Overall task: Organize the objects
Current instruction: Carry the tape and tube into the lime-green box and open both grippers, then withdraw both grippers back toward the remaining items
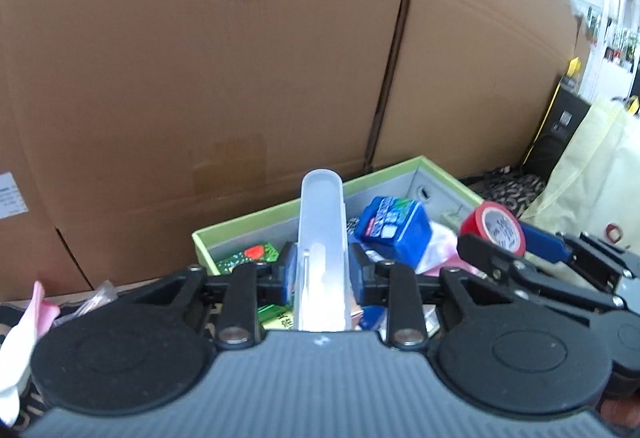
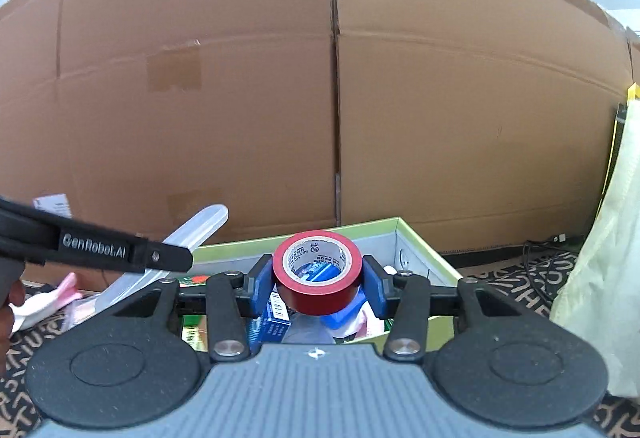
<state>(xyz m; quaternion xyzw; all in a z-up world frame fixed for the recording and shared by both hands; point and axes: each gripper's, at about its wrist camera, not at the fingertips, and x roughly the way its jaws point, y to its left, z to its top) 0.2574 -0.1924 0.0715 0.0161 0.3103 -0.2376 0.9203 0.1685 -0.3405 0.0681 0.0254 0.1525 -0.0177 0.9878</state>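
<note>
My left gripper [image 1: 322, 270] is shut on a long translucent plastic case [image 1: 322, 230], held above the near edge of a green-rimmed box [image 1: 256, 216]. My right gripper [image 2: 318, 280] is shut on a red tape roll [image 2: 318, 272], held over the same box [image 2: 420, 234]. In the left wrist view the right gripper [image 1: 504, 238] with the tape roll [image 1: 494, 224] sits at the right. In the right wrist view the left gripper arm and the case [image 2: 188, 238] enter from the left. The box holds a blue packet [image 1: 394, 228], a green strawberry packet [image 1: 248, 256] and other small items.
A tall cardboard wall [image 1: 240, 58] stands right behind the box. A cream cloth bag [image 1: 588, 174] is at the right. Pink and white items [image 1: 28, 322] lie on the patterned surface [image 2: 532, 278] at the left. Cables [image 2: 540, 242] run along the wall's base at the right.
</note>
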